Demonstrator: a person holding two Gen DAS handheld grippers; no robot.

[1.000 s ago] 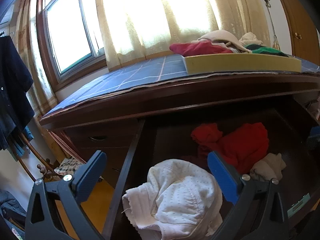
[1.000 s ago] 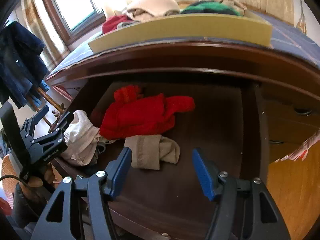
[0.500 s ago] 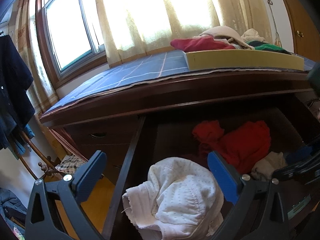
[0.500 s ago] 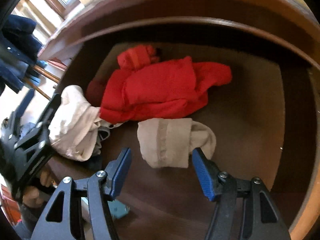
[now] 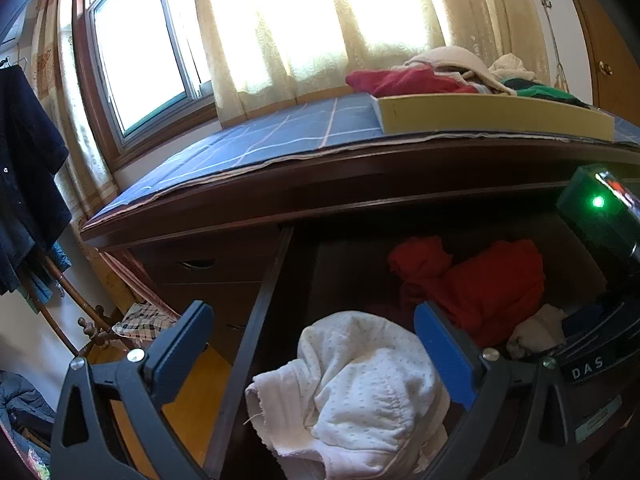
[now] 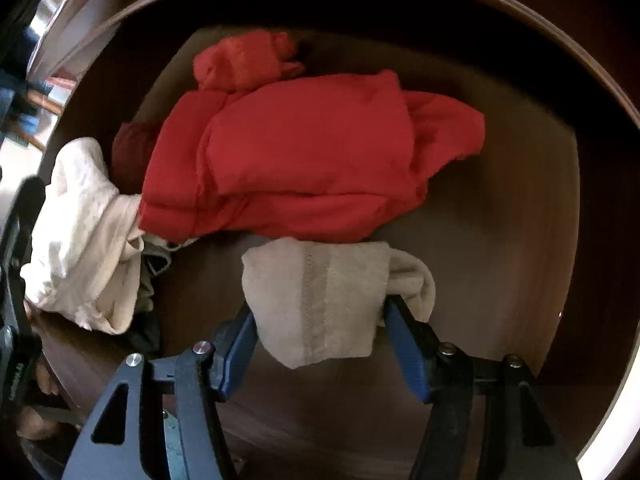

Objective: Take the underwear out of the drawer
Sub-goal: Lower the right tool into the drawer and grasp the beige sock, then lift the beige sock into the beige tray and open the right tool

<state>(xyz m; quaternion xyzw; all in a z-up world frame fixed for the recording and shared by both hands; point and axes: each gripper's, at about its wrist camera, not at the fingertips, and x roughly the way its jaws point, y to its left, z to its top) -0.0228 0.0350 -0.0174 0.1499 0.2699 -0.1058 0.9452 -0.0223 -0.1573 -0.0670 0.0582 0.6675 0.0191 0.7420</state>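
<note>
Inside drawer [image 6: 520, 208] | red garments [image 6: 304, 152]: two | right gripper [image 6: 318, 334] fingers [image 6: 240, 344] apart, straddling one beige underwear [image 6: 320, 300]

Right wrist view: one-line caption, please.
Right gripper straddles beige underwear below red garment in open drawer.

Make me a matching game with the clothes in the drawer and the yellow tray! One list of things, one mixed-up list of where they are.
Things:
1. beige folded underwear
2. red garment
3. white dotted garment
4. yellow tray

Places:
A. on top of the dresser, by the curtains
B. between the open fingers of the right gripper
C. middle of the drawer, behind the beige piece
D. front left corner of the drawer, just beyond the left gripper

Pairs: 1-B, 2-C, 3-D, 4-A
</note>
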